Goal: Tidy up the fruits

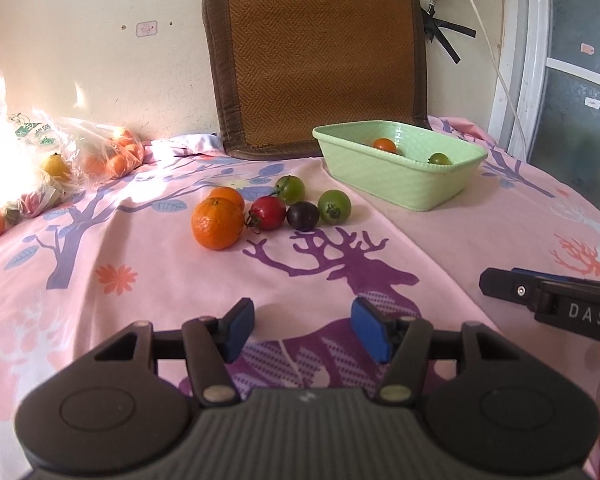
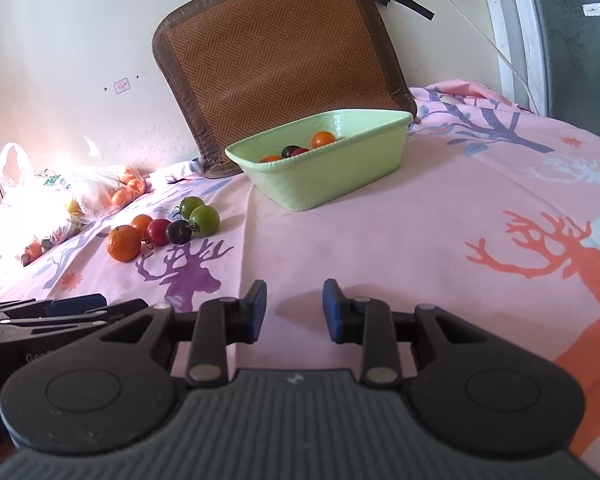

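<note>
Loose fruit sits in a cluster on the pink cloth: two oranges (image 1: 217, 224), a red tomato (image 1: 267, 213), a dark purple tomato (image 1: 303, 216) and two green tomatoes (image 1: 334, 207). Right of them stands a pale green basket (image 1: 400, 180) holding an orange tomato (image 1: 384, 145) and a green one (image 1: 440, 159). The right wrist view shows the basket (image 2: 332, 178) with several small tomatoes inside. My left gripper (image 1: 302, 312) hovers low, short of the cluster, open and empty. My right gripper (image 2: 295, 300) is beside it on the right, its blue pads apart with nothing between them.
A clear plastic bag (image 1: 40, 160) of more oranges and fruit lies at the far left by the wall. A brown woven mat (image 1: 320, 60) leans on the wall behind the basket. A white cable (image 1: 496, 68) hangs at the right near a door frame.
</note>
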`<action>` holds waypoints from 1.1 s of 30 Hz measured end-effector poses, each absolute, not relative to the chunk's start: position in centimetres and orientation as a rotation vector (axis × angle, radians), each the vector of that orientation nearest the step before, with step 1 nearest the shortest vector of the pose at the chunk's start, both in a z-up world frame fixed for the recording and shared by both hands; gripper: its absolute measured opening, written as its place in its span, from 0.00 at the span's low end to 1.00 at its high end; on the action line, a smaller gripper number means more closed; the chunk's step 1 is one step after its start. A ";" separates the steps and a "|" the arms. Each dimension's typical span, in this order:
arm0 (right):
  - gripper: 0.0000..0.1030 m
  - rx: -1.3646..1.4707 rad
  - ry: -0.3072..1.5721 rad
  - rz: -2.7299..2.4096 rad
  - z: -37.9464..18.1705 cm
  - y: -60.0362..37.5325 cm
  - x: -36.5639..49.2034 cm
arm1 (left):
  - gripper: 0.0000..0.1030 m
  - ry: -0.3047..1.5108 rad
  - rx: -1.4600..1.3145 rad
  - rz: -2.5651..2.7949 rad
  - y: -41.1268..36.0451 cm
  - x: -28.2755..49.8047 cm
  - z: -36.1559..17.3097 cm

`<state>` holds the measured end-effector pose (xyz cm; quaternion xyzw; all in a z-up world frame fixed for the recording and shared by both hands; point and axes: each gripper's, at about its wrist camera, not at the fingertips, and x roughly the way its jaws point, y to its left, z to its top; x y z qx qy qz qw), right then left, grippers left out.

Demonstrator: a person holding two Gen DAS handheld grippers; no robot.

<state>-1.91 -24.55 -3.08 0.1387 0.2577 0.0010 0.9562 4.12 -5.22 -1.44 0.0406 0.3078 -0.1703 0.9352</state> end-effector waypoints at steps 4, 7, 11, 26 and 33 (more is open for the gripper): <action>0.33 0.288 0.520 0.010 -3.1 -24.6 -1.9 | 0.54 0.621 0.077 -0.354 -5.2 4.0 -1.4; 0.33 0.294 0.512 0.014 -3.1 -24.7 -2.0 | 0.54 0.609 0.078 -0.356 -5.2 3.7 -1.3; 0.33 0.296 0.503 0.016 -3.0 -24.7 -2.1 | 0.54 0.585 0.084 -0.361 -5.2 3.4 -1.2; 0.33 0.312 0.489 0.021 -2.9 -25.0 -2.3 | 0.57 0.570 0.082 -0.376 -5.3 3.1 -1.1; 0.33 0.325 0.487 0.026 -2.8 -25.1 -2.4 | 0.57 0.570 0.082 -0.376 -5.3 3.2 -1.1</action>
